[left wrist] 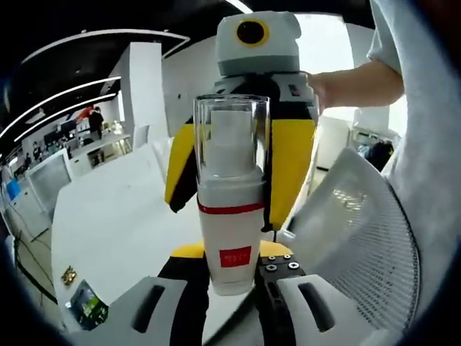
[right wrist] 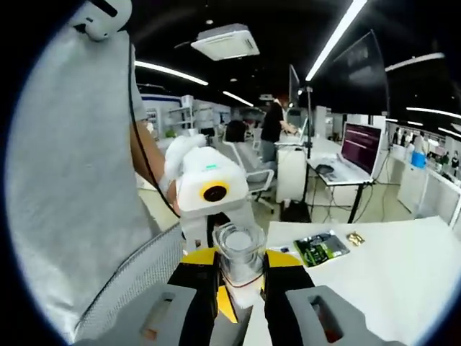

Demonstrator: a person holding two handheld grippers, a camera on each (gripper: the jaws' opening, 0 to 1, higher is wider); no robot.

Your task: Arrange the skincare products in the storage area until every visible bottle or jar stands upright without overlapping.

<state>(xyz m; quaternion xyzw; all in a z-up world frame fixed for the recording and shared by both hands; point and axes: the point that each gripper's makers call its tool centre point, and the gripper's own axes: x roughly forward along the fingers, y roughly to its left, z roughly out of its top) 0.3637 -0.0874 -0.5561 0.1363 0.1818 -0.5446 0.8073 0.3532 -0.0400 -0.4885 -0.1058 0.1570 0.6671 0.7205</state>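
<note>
A white skincare bottle (left wrist: 230, 223) with a clear cap, a red band and a red label is held upright in the air above the white table (left wrist: 108, 216). My left gripper (left wrist: 232, 265) is shut on its lower body. From above and behind, my right gripper (left wrist: 229, 210), with yellow and black fingers, closes on both sides of the clear cap. In the right gripper view I look down on the bottle's cap (right wrist: 240, 249), which sits between the jaws of the right gripper (right wrist: 240, 272).
A green and black packet (left wrist: 88, 306) (right wrist: 322, 247) and a small gold object (left wrist: 69, 275) (right wrist: 354, 237) lie on the table (right wrist: 389, 274). A white mesh chair back (left wrist: 367, 238) (right wrist: 137, 281) stands close by. A person in a grey shirt (right wrist: 72, 166) holds the grippers. A laptop (right wrist: 360, 148) sits on a far desk.
</note>
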